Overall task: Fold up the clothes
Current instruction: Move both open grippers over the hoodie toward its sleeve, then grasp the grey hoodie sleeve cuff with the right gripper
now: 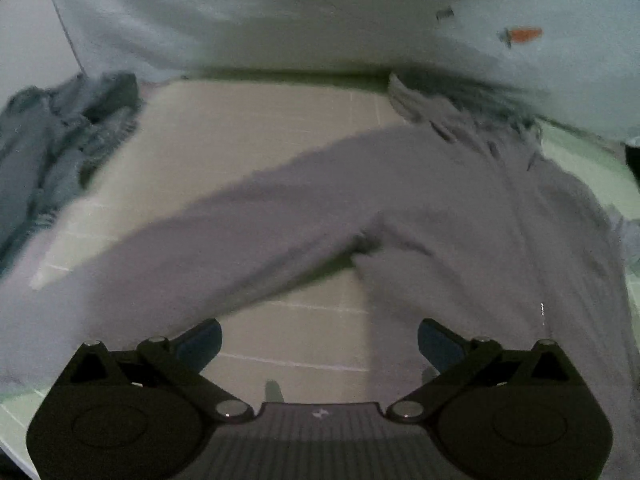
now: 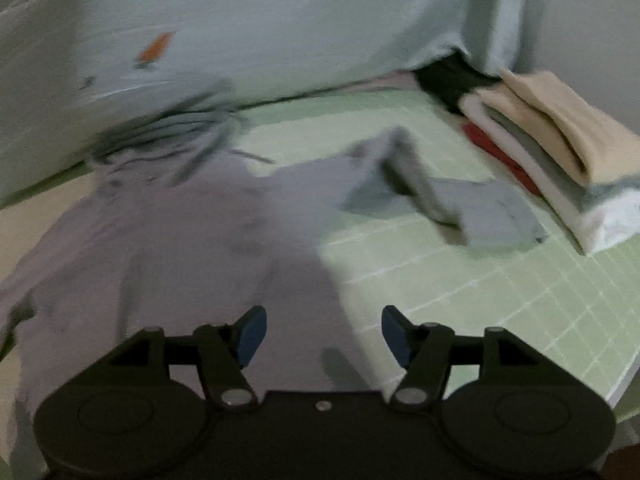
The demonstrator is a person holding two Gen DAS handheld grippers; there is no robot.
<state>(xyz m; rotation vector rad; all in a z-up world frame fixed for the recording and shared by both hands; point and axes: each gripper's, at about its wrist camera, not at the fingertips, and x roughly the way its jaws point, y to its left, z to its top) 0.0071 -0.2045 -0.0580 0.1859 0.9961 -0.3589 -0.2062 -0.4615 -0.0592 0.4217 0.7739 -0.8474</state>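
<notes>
A pale lilac-grey long-sleeved garment lies spread on the table, body to the right and one sleeve stretched down to the left. In the right wrist view the same garment fills the left half, with its other sleeve folded and crumpled out to the right. My left gripper hangs open above the gap between sleeve and body, nothing between its blue pads. My right gripper is open over the garment's right edge, holding nothing. Both views are blurred.
A person in a pale shirt with a small orange mark stands at the far edge. A crumpled blue-grey garment lies at the left. A stack of folded clothes sits at the right on the green grid mat.
</notes>
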